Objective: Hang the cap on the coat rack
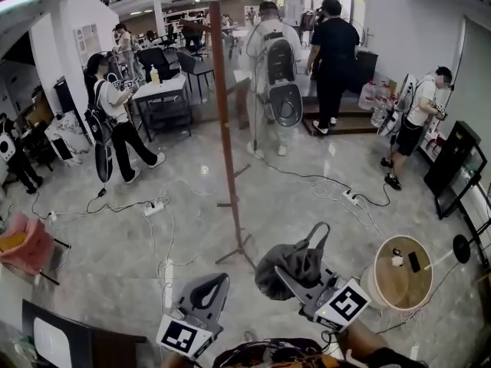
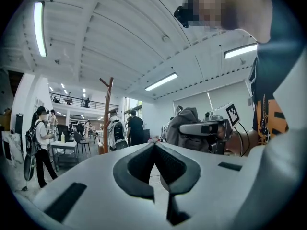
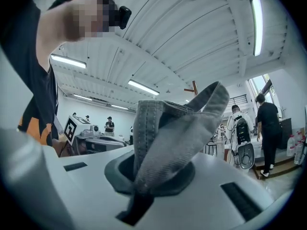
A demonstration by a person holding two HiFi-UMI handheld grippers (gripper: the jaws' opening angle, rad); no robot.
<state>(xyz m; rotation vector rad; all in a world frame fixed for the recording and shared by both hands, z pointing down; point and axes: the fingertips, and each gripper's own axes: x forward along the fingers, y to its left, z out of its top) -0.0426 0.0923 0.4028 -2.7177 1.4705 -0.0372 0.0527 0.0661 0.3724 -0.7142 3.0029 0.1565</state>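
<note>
My right gripper [image 1: 284,274] sits at the lower centre of the head view. Its jaws are pressed together on a fold of the grey cap [image 1: 298,261]. In the right gripper view the cap [image 3: 168,138] rises from the right gripper [image 3: 144,188] in a bunched twist, and its strap loops toward the upper right of the frame. In the head view the same loop stands up above the crumpled crown.

My left gripper [image 1: 213,286] is at the lower left of centre in that view. In its own view the left gripper [image 2: 154,146] has its pads meeting at the tips with nothing between them.

The coat rack [image 1: 226,144] is a thin brown wooden pole running from the top centre of the head view down to spread feet on the pale floor [image 1: 307,205]. Those feet are just left of the cap and a little above it in the picture. The cap is clear of the pole. In the left gripper view the rack's forked top [image 2: 108,114] shows left of centre.

A round wooden table [image 1: 391,290] stands at the lower right with two small items on it. One is white and one is dark, perhaps a phone, though it is too small to be sure. A white power strip [image 1: 155,208] and cables lie on the floor at the left. Several people stand across the upper half of the frame.
</note>
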